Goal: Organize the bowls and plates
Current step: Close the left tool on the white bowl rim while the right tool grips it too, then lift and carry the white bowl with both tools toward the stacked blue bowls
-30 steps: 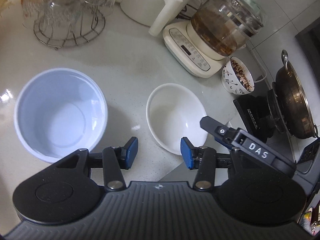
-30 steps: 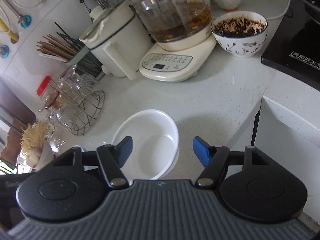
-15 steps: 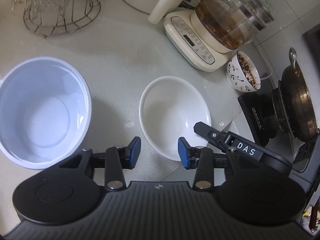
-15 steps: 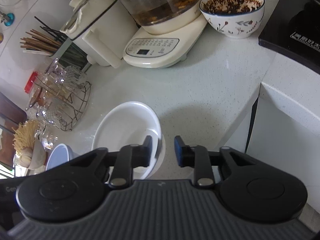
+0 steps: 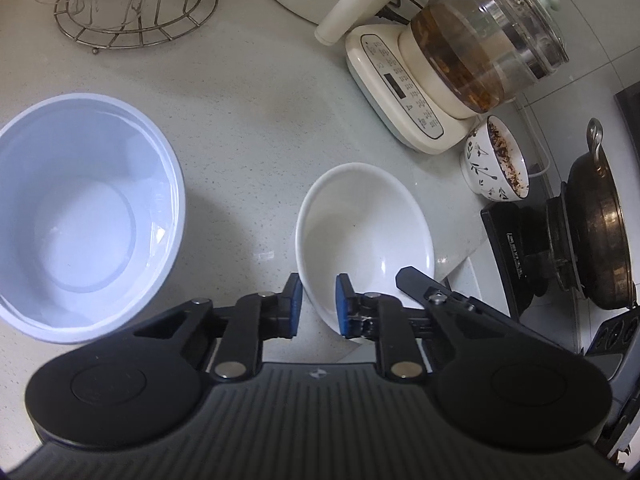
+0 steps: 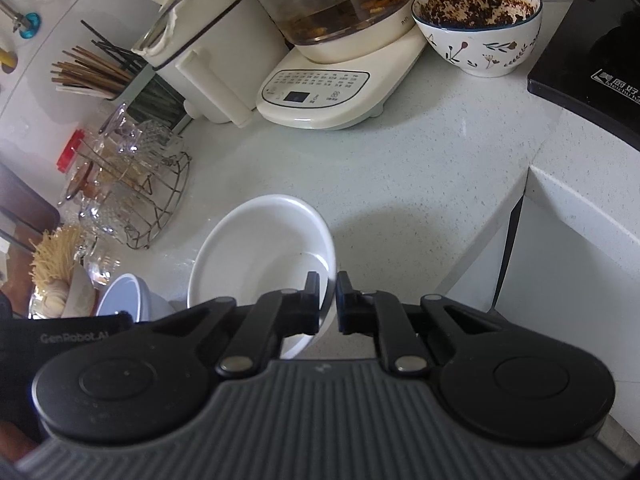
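Note:
A white bowl (image 5: 366,236) sits on the pale counter, also in the right wrist view (image 6: 256,256). My left gripper (image 5: 318,306) straddles its near-left rim with the jaws narrowed; a small gap shows, and I cannot tell whether the pads press the rim. My right gripper (image 6: 328,304) is shut on the bowl's right rim. The right gripper's finger (image 5: 424,284) shows at the bowl's right edge in the left wrist view. A larger pale blue bowl (image 5: 80,216) stands to the left, its edge also in the right wrist view (image 6: 124,300).
A kettle on a cream base (image 5: 440,92), a patterned bowl of dark flakes (image 6: 478,24), a wire rack of glasses (image 5: 136,4), a white cooker (image 6: 208,60), chopsticks (image 6: 92,72), a pot on a black hob (image 5: 592,232). The counter edge drops off at right (image 6: 512,208).
Both grippers closed in on the white bowl's rim: the right one from wide open to shut on the right edge, the left one narrowing over the near-left edge.

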`<state>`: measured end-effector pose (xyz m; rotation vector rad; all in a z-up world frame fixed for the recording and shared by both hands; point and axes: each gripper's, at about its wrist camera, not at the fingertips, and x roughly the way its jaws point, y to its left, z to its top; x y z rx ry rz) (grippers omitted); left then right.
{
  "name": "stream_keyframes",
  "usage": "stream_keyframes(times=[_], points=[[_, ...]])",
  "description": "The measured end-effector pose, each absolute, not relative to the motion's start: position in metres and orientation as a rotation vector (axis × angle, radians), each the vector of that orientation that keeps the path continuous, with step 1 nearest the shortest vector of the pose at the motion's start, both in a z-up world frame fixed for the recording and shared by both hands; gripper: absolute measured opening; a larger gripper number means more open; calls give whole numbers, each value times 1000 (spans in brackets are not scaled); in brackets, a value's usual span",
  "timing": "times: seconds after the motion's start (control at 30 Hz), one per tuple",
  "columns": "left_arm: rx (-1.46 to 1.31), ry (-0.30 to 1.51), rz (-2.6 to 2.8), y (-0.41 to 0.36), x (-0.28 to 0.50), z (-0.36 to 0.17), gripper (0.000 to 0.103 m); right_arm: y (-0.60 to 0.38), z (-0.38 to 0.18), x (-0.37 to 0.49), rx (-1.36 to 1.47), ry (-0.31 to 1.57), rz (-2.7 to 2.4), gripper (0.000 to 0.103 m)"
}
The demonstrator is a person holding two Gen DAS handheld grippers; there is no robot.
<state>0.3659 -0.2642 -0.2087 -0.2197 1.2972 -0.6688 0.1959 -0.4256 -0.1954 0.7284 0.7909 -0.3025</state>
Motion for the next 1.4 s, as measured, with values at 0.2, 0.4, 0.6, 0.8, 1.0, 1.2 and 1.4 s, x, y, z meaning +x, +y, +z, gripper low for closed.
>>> stream_keyframes(times=[0.2,0.4,0.6,0.8,1.0,1.2,1.4], points=[[-240,1290,-664,-258,365,-210,12,-425,-193,193,738,788,-298,10],[-233,1266,-680,-254,361,-203,12,-421,-186,188,718,770,-292,11],[-220,1229,-720,-247,351,-186,13,-421,-172,182,717,756,-285,10],[-224,1195,-727,-238,344,-169,13,-416,-159,179,706,733,-263,10],[-245,1171,-736,-227,338,-155,13,-410,-146,177,691,710,-240,10],[-243,1143,-739,-220,334,-143,13,-406,-134,178,688,684,-227,11],[-259,1114,-734,-207,336,-132,13,-399,-124,183,688,655,-201,11]])
